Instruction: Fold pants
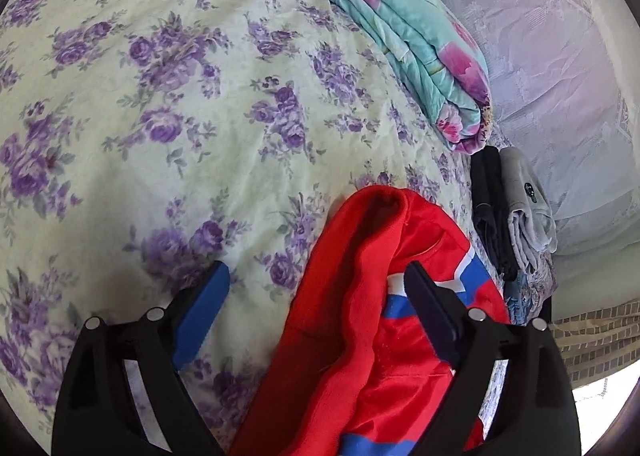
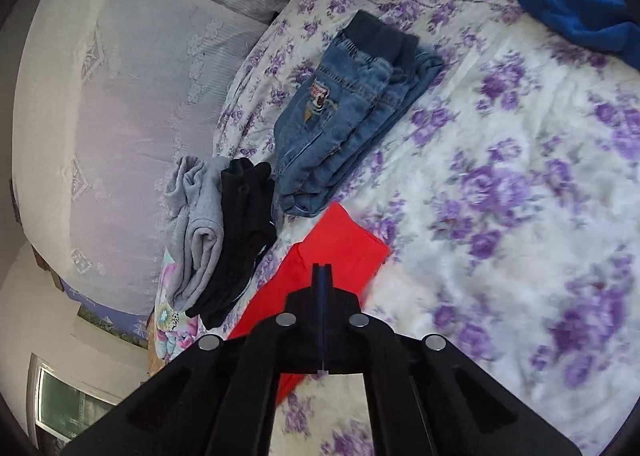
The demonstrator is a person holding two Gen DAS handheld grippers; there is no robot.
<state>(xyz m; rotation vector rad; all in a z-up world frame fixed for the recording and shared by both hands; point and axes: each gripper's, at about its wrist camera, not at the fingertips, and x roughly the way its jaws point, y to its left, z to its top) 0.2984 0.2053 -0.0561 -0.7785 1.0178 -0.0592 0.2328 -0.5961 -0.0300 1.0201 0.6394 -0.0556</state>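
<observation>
While your left claw stands wide open, the red pants lie on the bed between its fingers, touching neither blue pad. Your right claw is closed, empty as far as shows, over a red leg. Beside it: one folded jeans, one black garment, one grey garment, one blue cloth.

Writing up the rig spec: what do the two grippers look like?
Both are matte black plastic. The left gripper has two wedge-shaped arms, round silver studs, and flat fingers, one faced with a blue pad. The right gripper matches, a blue strip showing between its fingers. No cables or sleeves are visible.
</observation>
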